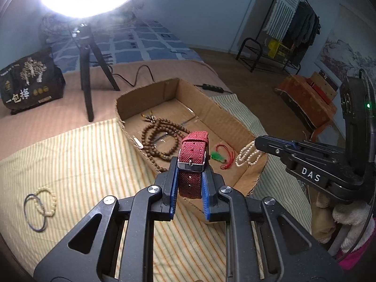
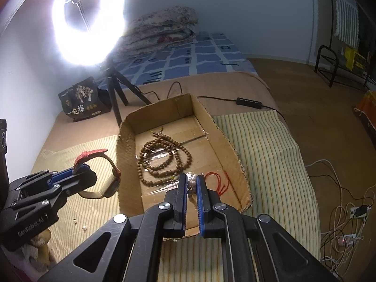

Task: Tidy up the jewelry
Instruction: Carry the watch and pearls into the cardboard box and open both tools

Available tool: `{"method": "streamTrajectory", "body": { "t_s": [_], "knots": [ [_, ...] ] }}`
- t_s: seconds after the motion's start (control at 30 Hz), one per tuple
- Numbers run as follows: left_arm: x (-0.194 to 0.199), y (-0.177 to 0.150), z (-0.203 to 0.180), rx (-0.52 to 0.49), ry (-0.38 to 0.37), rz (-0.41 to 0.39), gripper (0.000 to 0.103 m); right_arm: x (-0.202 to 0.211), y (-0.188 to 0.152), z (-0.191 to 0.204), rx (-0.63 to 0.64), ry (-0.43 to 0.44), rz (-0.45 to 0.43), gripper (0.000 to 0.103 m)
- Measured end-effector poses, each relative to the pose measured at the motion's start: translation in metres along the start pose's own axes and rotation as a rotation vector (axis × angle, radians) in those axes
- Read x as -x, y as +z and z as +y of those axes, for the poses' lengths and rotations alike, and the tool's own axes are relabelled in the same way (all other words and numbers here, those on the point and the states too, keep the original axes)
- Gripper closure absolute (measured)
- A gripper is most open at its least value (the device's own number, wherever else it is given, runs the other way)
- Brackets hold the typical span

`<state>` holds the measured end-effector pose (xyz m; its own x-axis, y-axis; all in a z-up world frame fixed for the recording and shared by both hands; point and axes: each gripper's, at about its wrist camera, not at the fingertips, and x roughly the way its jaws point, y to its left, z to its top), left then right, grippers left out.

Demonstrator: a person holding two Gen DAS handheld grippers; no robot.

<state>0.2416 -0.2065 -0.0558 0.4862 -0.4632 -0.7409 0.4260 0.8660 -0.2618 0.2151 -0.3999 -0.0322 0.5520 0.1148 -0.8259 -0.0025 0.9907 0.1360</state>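
Gripping a red watch strap (image 1: 191,162) between its blue pads, the left gripper (image 1: 189,181) hovered at the near edge of an open cardboard box (image 1: 131,103). Its jaws were nearly closed, pressing the strap on both sides just below the metal buckle (image 1: 190,166), and the strap's free end stood up above the fingertips. From the right wrist view the strap curved in a loop beside the box's left wall, above the striped cloth (image 1: 82,155).

The right gripper (image 2: 192,183) was fully closed on a pearl bracelet (image 1: 248,155). In the left wrist view the pearls hung in loops from its tip at the box's near right corner; in its own view only a few beads showed between the pads.

Inside the box lay a long string of brown wooden beads (image 2: 162,159) in several coils, and near it a red cord (image 1: 226,156) with a small green ornament (image 1: 216,156).

On the cloth, left of the box, a cream bead bracelet (image 1: 47,199) lay overlapping two thin dark rings (image 1: 35,213). Behind the box stood a ring light (image 2: 89,21) on a black tripod (image 1: 90,70), with a dark printed bag (image 1: 29,82) next to it.
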Motion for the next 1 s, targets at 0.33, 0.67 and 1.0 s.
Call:
{"method": "streamTrajectory", "body": {
  "t_s": [0.33, 0.67, 1.0],
  "knots": [
    [-0.027, -0.008, -0.014, -0.035, 0.004, 0.046, 0.087, -0.021, -0.005, -0.013, -0.029, -0.029, 0.05, 0.098],
    [-0.038, -0.015, -0.017, -0.056, 0.019, 0.08, 0.087, -0.027, -0.005, -0.015, -0.038, -0.037, 0.066, 0.098],
    [-0.037, -0.017, -0.017, -0.055, 0.03, 0.076, 0.069, -0.025, -0.005, -0.016, -0.036, -0.065, 0.056, 0.078]
  ]
}}
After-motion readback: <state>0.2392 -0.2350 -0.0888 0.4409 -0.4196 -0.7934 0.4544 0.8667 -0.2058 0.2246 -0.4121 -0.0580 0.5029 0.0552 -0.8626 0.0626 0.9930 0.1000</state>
